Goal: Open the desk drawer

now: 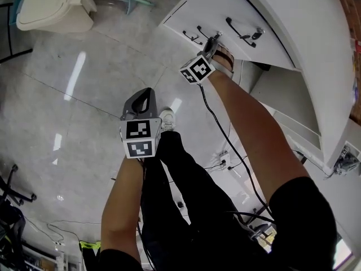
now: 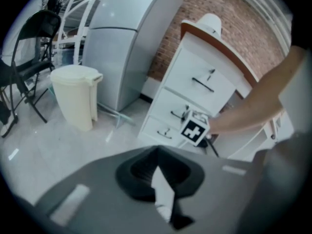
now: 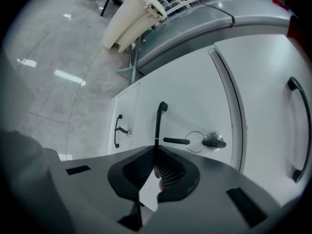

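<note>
floor: glossy grey tiles | on it: cream bin, white desk, cables

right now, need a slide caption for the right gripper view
Right gripper closed on the black handle of a white desk drawer, a keyed lock beside it.

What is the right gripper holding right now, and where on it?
The middle drawer's black handle, pinched near one end between the right gripper jaws. The left gripper holds nothing.
</note>
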### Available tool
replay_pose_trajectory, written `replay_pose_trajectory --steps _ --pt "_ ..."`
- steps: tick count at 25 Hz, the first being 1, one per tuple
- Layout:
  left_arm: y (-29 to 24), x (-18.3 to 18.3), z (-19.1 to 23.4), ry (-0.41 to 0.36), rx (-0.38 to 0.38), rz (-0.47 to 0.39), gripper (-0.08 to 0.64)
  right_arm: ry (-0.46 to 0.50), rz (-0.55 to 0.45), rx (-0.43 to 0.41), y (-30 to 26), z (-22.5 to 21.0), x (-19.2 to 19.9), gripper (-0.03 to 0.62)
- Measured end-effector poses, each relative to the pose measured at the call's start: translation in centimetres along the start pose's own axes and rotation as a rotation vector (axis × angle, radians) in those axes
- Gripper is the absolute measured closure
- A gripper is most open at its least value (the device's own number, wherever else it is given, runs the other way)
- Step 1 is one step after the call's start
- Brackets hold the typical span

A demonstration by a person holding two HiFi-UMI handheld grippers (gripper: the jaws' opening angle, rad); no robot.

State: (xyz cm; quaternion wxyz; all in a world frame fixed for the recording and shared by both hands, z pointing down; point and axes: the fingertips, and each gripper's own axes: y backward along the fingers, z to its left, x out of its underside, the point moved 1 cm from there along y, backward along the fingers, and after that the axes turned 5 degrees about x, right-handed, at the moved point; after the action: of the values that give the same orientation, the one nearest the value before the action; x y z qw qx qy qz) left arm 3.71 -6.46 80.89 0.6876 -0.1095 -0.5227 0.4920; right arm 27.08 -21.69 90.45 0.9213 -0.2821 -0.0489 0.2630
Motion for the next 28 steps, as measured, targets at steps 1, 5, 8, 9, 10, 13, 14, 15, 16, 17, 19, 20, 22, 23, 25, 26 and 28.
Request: replay_pose_trajectory --steps 1,5,8,9,10,13,14,15,16,17,19,20,22,23,25,26,28 --pt "0.0 0.1 0.2 0.003 -0.004 0.001 0.561 0.009 0.001 0.011 -0.1 -0.1 0.0 0.578" --pt "0.1 -0.1 0.4 0.000 -0.005 -0.005 0.561 0.022 -0.005 0.018 0.3 0.0 0.0 0.582" --pt "0.3 -0.2 0.1 -0.003 0.005 -0.002 0.561 0.006 0.008 0.002 0.4 0.3 0.1 0.582" --pt "0.4 -0.2 0.0 -0.004 0.006 -0.003 0.561 0.007 0.009 0.004 0.6 0.3 0.3 0.582" --pt "0.5 -0.2 -0.1 -0.001 0.007 -0.004 0.561 0.010 0.006 0.008 0.9 0.4 0.4 0.581" --pt "1.1 0.0 0.1 0.021 0.010 -0.011 0.561 -0.007 -0.009 0.028 2.1 0.8 0.3 0.581" --pt "1.3 0.1 0.2 0.023 0.006 -0.012 0.561 -0.014 -0.013 0.030 2.5 1.1 0.3 0.581" --pt "1.5 0.1 0.4 0.024 0.002 -0.011 0.561 -0.018 -0.014 0.033 2.9 1.4 0.3 0.581" --pt "1.8 0.2 0.5 0.024 0.000 -0.011 0.561 -0.019 -0.013 0.039 3.3 1.5 0.3 0.581" --pt "2.1 0.3 0.5 0.023 0.001 -0.011 0.561 -0.021 -0.010 0.044 3.6 1.7 0.3 0.581" --pt "2.7 0.6 0.6 0.014 0.006 -0.009 0.561 -0.023 -0.004 0.046 4.4 2.1 0.3 0.581" --pt "3.0 0.8 0.7 0.008 0.007 -0.004 0.561 -0.023 -0.003 0.044 4.9 2.4 0.2 0.581" --pt "3.4 1.3 1.0 -0.003 0.004 0.007 0.561 -0.023 -0.004 0.045 5.6 2.9 0.1 0.581" --pt "3.6 1.4 1.1 -0.005 0.003 0.010 0.561 -0.025 -0.003 0.045 5.9 3.1 0.1 0.581" --pt "3.9 1.6 1.1 -0.003 0.003 0.010 0.561 -0.035 0.001 0.040 6.3 3.4 0.2 0.581" --pt "4.1 1.5 1.0 -0.001 0.006 0.005 0.561 -0.040 0.003 0.037 6.5 3.5 0.2 0.581" --pt "4.7 1.1 0.8 -0.006 0.014 -0.011 0.561 -0.047 0.002 0.034 6.8 3.7 0.1 0.581"
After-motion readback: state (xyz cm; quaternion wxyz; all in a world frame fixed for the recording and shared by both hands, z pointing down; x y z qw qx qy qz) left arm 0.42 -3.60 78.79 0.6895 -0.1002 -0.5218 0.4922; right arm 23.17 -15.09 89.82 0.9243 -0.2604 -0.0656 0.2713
